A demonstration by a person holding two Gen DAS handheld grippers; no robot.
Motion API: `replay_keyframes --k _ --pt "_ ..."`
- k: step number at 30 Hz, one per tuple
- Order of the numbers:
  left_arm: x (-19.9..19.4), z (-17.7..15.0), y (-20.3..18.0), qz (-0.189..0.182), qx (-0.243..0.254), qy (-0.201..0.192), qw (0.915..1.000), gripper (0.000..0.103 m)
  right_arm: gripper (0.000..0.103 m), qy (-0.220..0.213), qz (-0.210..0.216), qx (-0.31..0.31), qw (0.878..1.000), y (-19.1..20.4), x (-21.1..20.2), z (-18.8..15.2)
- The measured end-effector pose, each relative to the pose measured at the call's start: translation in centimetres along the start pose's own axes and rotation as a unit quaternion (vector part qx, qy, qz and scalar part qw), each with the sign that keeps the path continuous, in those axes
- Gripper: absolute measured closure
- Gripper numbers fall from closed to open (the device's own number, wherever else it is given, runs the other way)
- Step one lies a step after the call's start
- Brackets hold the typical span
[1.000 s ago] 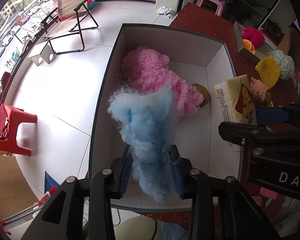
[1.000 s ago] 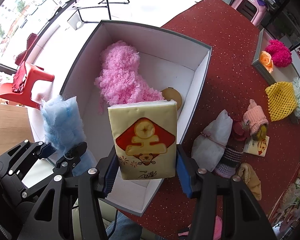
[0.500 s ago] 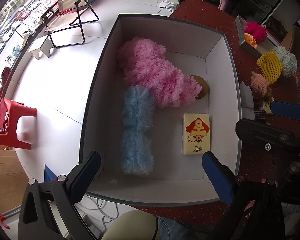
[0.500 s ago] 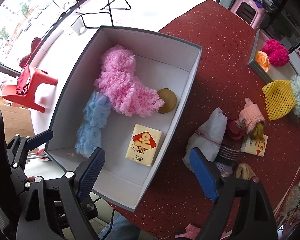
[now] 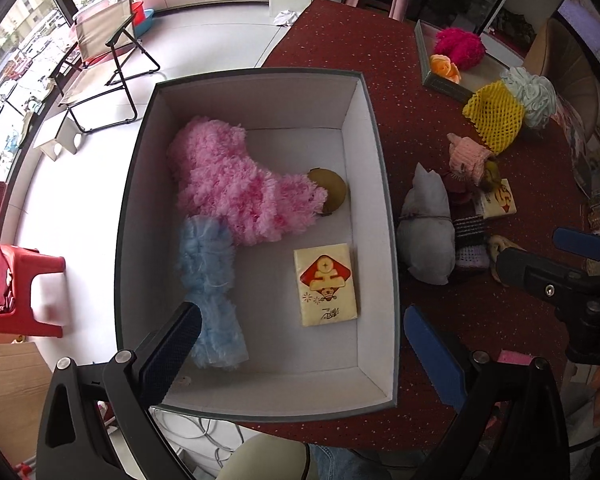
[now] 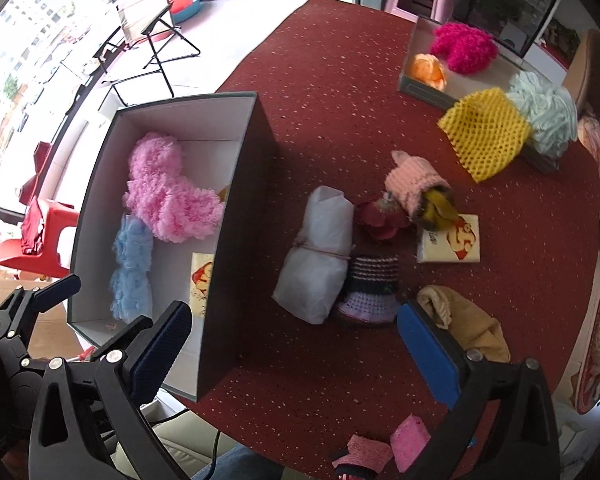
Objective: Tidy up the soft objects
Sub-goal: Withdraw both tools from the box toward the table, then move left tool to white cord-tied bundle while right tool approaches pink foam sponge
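Both hand-held grippers are empty: left [image 5: 300, 344] spread wide, right [image 6: 296, 344] opening. The white bundle [image 6: 320, 256] (touching the knitted hats [image 6: 370, 284]) could get snagged with them if grabbed carelessly.

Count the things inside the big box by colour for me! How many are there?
Pink: 1, fluffy pink thing
Blue: 1, fluffy blue thing
Yellow: 1, tissue pack
Brown: 1, round brown thing
Total: 4 in the box
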State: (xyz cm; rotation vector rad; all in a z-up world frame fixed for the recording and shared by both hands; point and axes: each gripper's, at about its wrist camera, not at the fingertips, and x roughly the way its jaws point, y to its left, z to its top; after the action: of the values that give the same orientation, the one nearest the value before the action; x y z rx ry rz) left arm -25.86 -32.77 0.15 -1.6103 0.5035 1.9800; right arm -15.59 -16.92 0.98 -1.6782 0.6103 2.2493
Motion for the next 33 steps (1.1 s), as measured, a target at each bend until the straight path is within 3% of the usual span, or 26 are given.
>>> replay_keyframes --k 7,13,19,29,33 --pt "-0.5 0.2 -4.2 -0.012 0.041 0.000 0.9991 0.001 0.000 0.008 -0.004 0.093 0.996 -7.1 0.2 -4.2" --pt "-0.4 0.1 -8.2 -0.020 0.082 0.007 0.9964 0.001 0.000 0.040 -0.010 0.181 0.983 -12.9 1.8 -9.3" --pt "0.4 1.0 -13.0 -0.024 0.119 0.007 0.9925 0.001 0.000 0.052 -0.011 0.229 0.972 -16.7 2.4 -12.6" --pt "6.5 5.8 -17.8 0.003 0.126 0.023 0.9918 0.001 0.000 0.054 -0.006 0.261 0.964 -20.4 2.9 -15.1" --pt "9.9 7.3 -17.4 0.026 0.089 0.055 0.9942 0.001 0.000 0.056 0.002 0.264 0.963 -21.3 3.1 -15.9"
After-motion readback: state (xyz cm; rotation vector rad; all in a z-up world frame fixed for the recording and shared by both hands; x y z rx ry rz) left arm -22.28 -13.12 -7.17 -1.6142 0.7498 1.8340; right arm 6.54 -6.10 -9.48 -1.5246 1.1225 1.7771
